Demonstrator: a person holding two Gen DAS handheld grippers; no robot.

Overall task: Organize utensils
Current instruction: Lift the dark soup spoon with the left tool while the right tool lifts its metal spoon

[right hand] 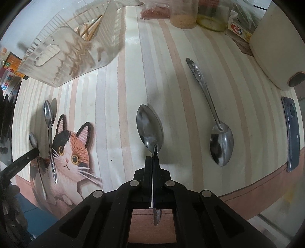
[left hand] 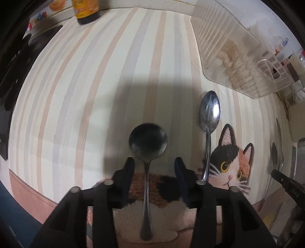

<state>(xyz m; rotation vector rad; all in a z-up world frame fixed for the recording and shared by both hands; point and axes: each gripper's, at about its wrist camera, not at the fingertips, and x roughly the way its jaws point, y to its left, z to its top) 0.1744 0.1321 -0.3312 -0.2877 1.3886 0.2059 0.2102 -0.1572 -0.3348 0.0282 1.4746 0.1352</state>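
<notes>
My left gripper (left hand: 154, 164) is open, its fingers astride the handle of a round-bowled dark spoon (left hand: 148, 142) lying on the cat mat (left hand: 231, 164). A small teaspoon (left hand: 209, 112) lies just to its right. My right gripper (right hand: 152, 159) is shut on the handle of a large spoon (right hand: 149, 127), bowl pointing away, just above the striped mat (right hand: 122, 106). Another large spoon (right hand: 221, 141) lies to the right, bowl toward me. The teaspoon (right hand: 48, 116) and the dark spoon (right hand: 33, 141) show at the left of the right wrist view.
A clear plastic utensil basket (right hand: 63, 57) holding chopsticks stands at the back left; it also shows in the left wrist view (left hand: 228, 47). Jars (right hand: 184, 13) and a cream appliance (right hand: 276, 43) stand at the back right. A dark flat device (right hand: 290, 133) lies at the right edge. A brown bottle (left hand: 85, 11) stands far back.
</notes>
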